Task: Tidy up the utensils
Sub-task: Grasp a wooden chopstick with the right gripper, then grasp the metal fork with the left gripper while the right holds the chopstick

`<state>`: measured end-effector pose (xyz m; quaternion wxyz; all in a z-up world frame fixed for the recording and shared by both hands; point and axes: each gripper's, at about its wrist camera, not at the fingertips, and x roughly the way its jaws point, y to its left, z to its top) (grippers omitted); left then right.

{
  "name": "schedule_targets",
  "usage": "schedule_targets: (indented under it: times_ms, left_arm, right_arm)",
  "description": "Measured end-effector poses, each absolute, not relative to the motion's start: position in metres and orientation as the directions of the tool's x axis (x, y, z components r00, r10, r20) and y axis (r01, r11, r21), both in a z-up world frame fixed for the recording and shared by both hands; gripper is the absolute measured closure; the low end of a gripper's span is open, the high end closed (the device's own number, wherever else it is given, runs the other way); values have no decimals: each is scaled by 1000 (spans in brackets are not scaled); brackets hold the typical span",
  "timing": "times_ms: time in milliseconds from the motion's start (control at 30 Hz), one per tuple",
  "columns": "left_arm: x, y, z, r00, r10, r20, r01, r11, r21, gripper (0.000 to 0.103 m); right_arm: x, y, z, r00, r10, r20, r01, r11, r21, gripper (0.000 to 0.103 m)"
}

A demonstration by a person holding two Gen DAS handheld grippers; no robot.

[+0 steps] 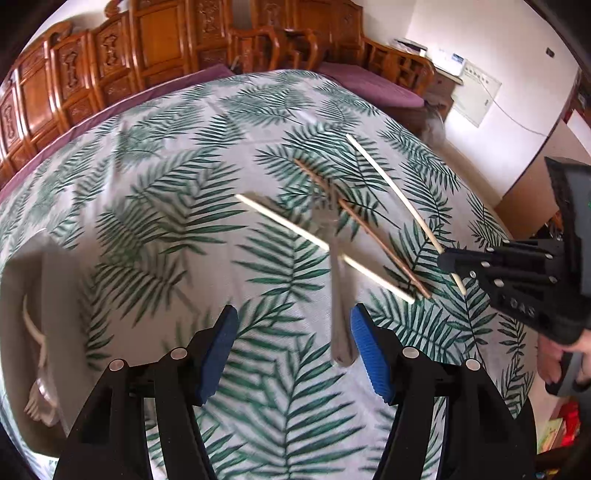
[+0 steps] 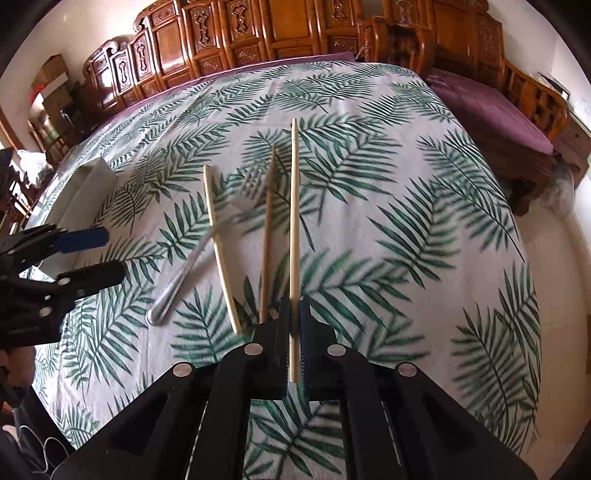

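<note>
On the leaf-print tablecloth (image 1: 155, 206) lie a metal fork (image 1: 338, 295), a pale chopstick (image 1: 288, 221) crossing it and a brown chopstick (image 1: 364, 227). My left gripper (image 1: 293, 347) hangs open over the fork's handle end, which sits close to the right blue pad without touching it. A second pale chopstick (image 2: 294, 221) points away from me, and my right gripper (image 2: 293, 321) is shut on its near end. In the right wrist view the brown chopstick (image 2: 267, 236), the other pale chopstick (image 2: 221, 251) and the fork (image 2: 184, 273) lie just left of it. The left gripper (image 2: 114, 253) is at far left.
A white tray (image 1: 22, 295) holding white plastic utensils (image 1: 37, 373) sits at the table's left; it shows as a white tray (image 2: 92, 184) in the right wrist view. Carved wooden cabinets (image 2: 258, 33), chairs and a purple-cushioned bench (image 2: 491, 107) stand beyond the table. The table edge drops off at right.
</note>
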<state>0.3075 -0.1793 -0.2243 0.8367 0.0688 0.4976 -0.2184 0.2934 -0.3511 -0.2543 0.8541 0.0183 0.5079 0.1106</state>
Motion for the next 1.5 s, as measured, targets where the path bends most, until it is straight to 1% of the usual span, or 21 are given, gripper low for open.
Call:
schedule_targets:
  times_ms: [100,167,200,233,333,467,567,667,733,767,833,900,967,1100,1200,1300,1500]
  left_arm:
    - [314,-191,-232,394,-299,-869,442,891,-106,42]
    - [318,-198,-236,389,-297,-872,448,888,-103,46]
    - [320,-202,-238,391,-294,-872,450,888,-97,50]
    - [322,-204,-239,391,-291,-873,452,887,-93,52]
    - [328,-209,-243,387,-289,-876,451,888,-93,57]
    - [337,-217,-249,369,-286,-885,454,886,-97,61]
    - [342,-224,-253,364,-274,-890,459,884,-85,67]
    - [344,-229,-254,377,-262,-889,456,887,-68,71]
    - [345,-231,-254,386,-251,-888,444,894,-60,76]
    - [346,-233,-254,390,-246,-887,438,897,-56,76]
    - [347,-234,-254,395,-238,-887,432,901,-49,79]
    - [348,-236,-254,399,-232,-887,429,902,-43,80]
    - [348,-238,-255,401,-227,-887,431,902,-36,81]
    - [350,-240,-255,404,-214,-889,428,903,-22,87]
    - [352,-240,-255,404,-213,-889,419,908,-27,89]
    - [350,-243,-255,405,-213,-889,425,905,-23,96]
    - [340,-245,-252,410,-202,-890,445,896,1,97]
  right_arm:
    - [290,-355,-258,457,209,-865,-164,975,149,97]
    - [289,-357,-263,452,207,-868,-162,976,148,97]
    - [289,-358,-265,448,209,-869,-161,975,152,97]
    - [288,-360,-266,449,209,-869,-156,976,154,97]
    - [287,-363,-269,454,223,-863,-141,974,178,97]
    - [283,-363,-273,461,220,-860,-138,975,175,97]
    - [283,-366,-274,467,237,-852,-121,972,203,97]
    - [284,-364,-273,461,235,-856,-153,971,184,97]
    - [282,-363,-274,466,227,-855,-164,972,169,97]
    - [281,-362,-274,472,220,-854,-167,973,158,97]
    - [280,-357,-274,481,194,-855,-180,976,120,97]
    - [279,-354,-273,483,178,-857,-188,977,97,97]
    - [280,-357,-274,483,189,-855,-181,977,114,97]
    - [279,-359,-274,484,204,-851,-179,975,131,97]
    - [279,-361,-274,483,208,-850,-176,975,139,97]
    - [279,-361,-274,483,208,-851,-177,975,137,97]
    - [279,-361,-274,482,215,-849,-178,973,145,97]
